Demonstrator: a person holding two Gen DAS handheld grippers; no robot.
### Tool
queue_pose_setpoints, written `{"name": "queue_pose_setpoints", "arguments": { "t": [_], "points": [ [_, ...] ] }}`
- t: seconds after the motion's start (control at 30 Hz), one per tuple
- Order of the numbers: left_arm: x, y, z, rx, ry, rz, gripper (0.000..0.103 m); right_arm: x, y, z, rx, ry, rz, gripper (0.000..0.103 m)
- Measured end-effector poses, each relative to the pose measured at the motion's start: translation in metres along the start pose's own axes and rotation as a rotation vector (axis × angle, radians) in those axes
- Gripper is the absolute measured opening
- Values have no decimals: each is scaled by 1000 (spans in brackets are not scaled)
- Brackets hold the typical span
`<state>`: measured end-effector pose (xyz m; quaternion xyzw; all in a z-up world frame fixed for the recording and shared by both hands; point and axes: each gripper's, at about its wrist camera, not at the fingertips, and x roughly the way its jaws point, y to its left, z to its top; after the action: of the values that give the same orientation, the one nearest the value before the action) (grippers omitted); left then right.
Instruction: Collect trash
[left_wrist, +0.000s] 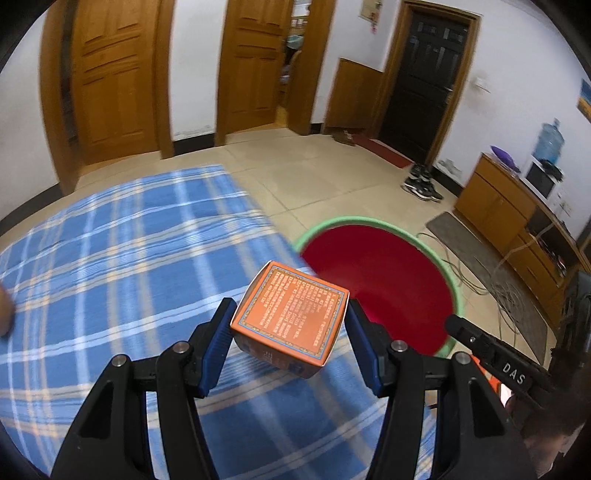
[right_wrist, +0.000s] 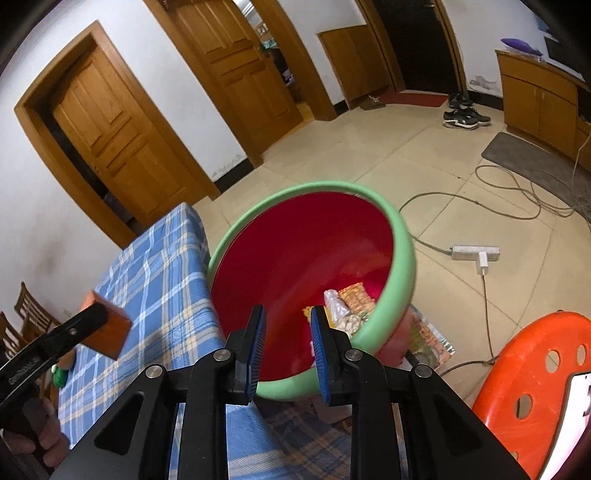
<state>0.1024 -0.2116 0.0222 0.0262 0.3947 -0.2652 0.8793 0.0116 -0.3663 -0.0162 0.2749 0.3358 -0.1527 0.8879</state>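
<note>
- The box is orange with pale print.
- The tablecloth is blue plaid, crossed by white and tan lines.
- The bin has a green outside and red inside.
- The stool is orange.

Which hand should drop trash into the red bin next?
The left. Its fingers clamp the orange box beside the red bin, likely ready to drop. The right gripper hangs over the bin holding nothing.
</note>
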Motion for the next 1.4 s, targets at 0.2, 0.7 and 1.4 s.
{"name": "queue_pose_setpoints", "arguments": {
  "t": [0.2, 0.7, 1.4],
  "points": [
    [25, -33, 7, 67, 25, -54, 60, -12, -16, 1, 33, -15, -3, 25],
    [47, -53, 12, 63, 58, -51, 73, -28, -26, 1, 43, -37, 3, 26],
    [-74, 33, -47, -146, -32, 111, 73, -70, 73, -35, -192, -43, 147, 44]
  ]
}}
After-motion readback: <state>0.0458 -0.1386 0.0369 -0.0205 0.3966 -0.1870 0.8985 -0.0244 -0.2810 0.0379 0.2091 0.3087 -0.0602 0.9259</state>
